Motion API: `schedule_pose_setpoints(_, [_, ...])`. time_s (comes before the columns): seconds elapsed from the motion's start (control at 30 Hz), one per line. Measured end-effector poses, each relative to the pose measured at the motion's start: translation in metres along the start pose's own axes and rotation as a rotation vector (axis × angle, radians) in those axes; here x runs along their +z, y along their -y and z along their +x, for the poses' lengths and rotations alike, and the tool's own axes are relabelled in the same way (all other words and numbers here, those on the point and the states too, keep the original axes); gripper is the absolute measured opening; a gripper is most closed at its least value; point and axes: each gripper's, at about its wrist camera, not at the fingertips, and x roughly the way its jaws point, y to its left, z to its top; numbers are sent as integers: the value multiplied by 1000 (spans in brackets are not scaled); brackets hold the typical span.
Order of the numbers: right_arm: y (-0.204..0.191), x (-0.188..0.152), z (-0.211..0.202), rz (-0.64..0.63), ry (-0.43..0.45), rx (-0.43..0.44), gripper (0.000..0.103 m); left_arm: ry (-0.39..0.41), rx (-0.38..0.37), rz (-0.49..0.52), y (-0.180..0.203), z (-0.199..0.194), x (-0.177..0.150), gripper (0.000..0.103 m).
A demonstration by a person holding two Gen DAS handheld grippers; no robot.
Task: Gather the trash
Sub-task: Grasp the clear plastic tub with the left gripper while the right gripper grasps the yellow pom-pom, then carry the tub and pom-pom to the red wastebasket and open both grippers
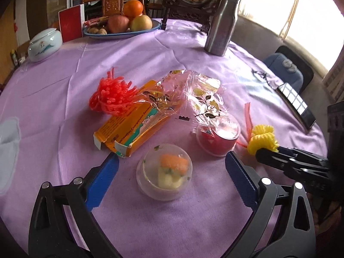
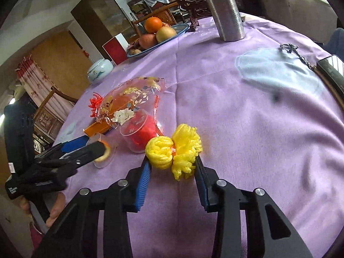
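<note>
On the purple tablecloth [image 1: 150,215] a clear plastic cup [image 1: 164,172] with orange and white scraps lies between the blue pads of my left gripper [image 1: 172,157], which is open and not touching it. Beyond it are a clear cup of red waste [image 1: 217,137], an orange carton [image 1: 129,129], a red foam net [image 1: 111,95] and a flowered cellophane wrapper [image 1: 193,92]. In the right wrist view my right gripper [image 2: 173,160] has both pads pressed on a yellow foam net [image 2: 174,150], which rests on the cloth. The left gripper [image 2: 86,145] shows at the left by the clear cup [image 2: 103,154].
At the far edge stand a blue fruit plate [image 1: 120,35], a steel bottle [image 1: 221,25], a red box [image 1: 71,23] and a white lidded jar [image 1: 44,45]. A phone [image 1: 296,105] and a keychain [image 1: 262,75] lie at the right rim.
</note>
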Motion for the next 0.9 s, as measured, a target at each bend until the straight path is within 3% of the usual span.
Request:
schedule_pose_setpoints(0.13, [1,0,0,7,0,9,40,-44,-3,4,0,8,-1,83])
schedule_pose_setpoints(0.2, [2,0,0,12,0,15,40,-64,-4,13,3,12,-2,65])
schedule_pose_setpoints(0.3, [3,0,0,16,1,21,40,-60,-3,29,6,12,-3,54])
schedule_pose_setpoints(0.77, [4,-1,-1,22,8,22,40,-70,19,73,15,13,-4,59])
schedule_pose_setpoints(0.9, [4,-2,-6,25,38,29,38,-58,1,62,14,11,-5,54])
